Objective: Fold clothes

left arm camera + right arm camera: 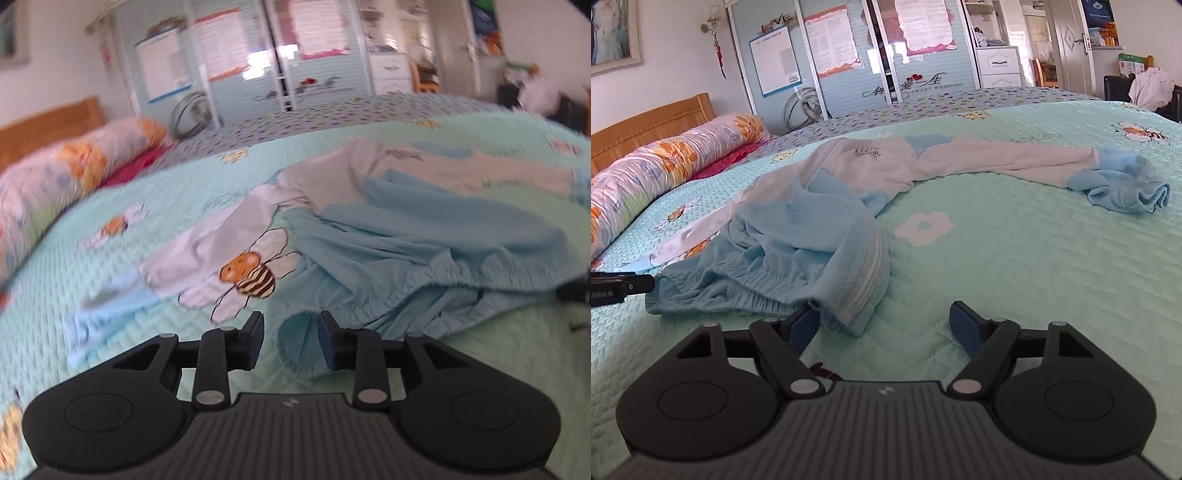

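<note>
L gripper [291, 339] has its jaws part open, a blue hem edge of the garment [424, 251] lying in the gap; pads don't press it, nothing held. R gripper [886, 325] has jaws wide apart, the garment's waistband end just beside its left finger, bare bed [1015, 277] between the pads, nothing held.

Garment: blue and white, crumpled, on the mint quilted bed, spread from near both grippers toward the far side.

Only R view shows: whole garment incl. long white part running right to a bunched blue end [1126, 192]; white flower print [923, 227] on the quilt; L gripper's tip [624, 286] at frame's left edge, touching or just beside the blue hem, can't tell which; sharp view of wardrobe [849, 55] and headboard [646, 125].

Only L view shows: bee print [251, 275] on the quilt close up, just left of the blue cloth; this view is blurred. Bolster [672, 166] at left in both.
</note>
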The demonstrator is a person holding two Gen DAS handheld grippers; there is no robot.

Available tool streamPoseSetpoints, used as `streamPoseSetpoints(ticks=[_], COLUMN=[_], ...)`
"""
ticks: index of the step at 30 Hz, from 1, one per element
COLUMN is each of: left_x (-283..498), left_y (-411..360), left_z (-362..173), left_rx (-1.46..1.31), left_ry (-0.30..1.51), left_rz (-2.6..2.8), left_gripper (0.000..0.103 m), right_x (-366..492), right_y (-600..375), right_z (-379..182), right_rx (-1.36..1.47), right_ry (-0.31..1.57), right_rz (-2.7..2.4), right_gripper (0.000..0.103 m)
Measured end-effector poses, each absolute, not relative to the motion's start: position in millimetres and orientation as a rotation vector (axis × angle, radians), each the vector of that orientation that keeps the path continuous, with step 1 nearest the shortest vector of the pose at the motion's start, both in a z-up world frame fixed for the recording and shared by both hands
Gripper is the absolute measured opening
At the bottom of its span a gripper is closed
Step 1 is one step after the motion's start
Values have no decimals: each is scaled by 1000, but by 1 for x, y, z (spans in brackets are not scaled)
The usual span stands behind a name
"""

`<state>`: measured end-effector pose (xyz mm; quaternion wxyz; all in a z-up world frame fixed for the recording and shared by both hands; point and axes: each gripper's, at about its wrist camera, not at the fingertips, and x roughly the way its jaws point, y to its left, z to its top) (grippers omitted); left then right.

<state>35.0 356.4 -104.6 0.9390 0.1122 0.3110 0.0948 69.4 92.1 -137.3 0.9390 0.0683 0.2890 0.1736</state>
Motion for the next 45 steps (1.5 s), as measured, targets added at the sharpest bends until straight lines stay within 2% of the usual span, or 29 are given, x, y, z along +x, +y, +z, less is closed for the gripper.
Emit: streamPoseSetpoints(ticks=[2,4,9,10,11,13,15,22,25,28,35,36,38,40,42,43,45], left_x=[46,53,52,49,47,43,41,36,41,59,80,79,74,65,51,45,34], left_y=[351,347,339,335,332,324,316,284,273,265,282,289,302,312,318,319,322], left_z=[-111,-116,-121,-120,-120,-117,-114,-108,-107,-111,-108,-105,-100,-93,-84,-81,-75], left_rx=[312,373,426,428,429,425,420,445,490,536,473,447,415,373,339,330,309], left_ry=[672,699,706,700,693,670,647,572,552,560,541,532,523,503,469,458,438], left_rz=[179,165,132,126,119,91,59,-67,-88,-70,80,114,191,250,288,300,323], left_gripper=[36,36,37,37,38,40,44,45,52,53,52,49,34,26,24,20,17], right_x=[71,75,74,73,73,74,72,71,69,58,26,24,23,26,31,34,42], right_y=[99,106,119,121,121,121,119,120,123,125,107,102,91,86,85,84,87], right_z=[-136,-135,-134,-134,-132,-126,-113,-65,-43,-25,1,2,-3,-14,-30,-38,-58], right_rx=[113,74,-21,-31,-34,-24,-4,48,66,72,66,58,53,43,30,24,20], right_ry=[588,589,579,576,567,534,478,378,336,289,181,169,169,196,240,262,330], right_rz=[352,349,329,328,326,312,301,350,376,396,356,339,302,271,245,232,224], right_gripper=[58,52,51,46,32,15,7,5,5,5,5,5,5,5,5,6,12])
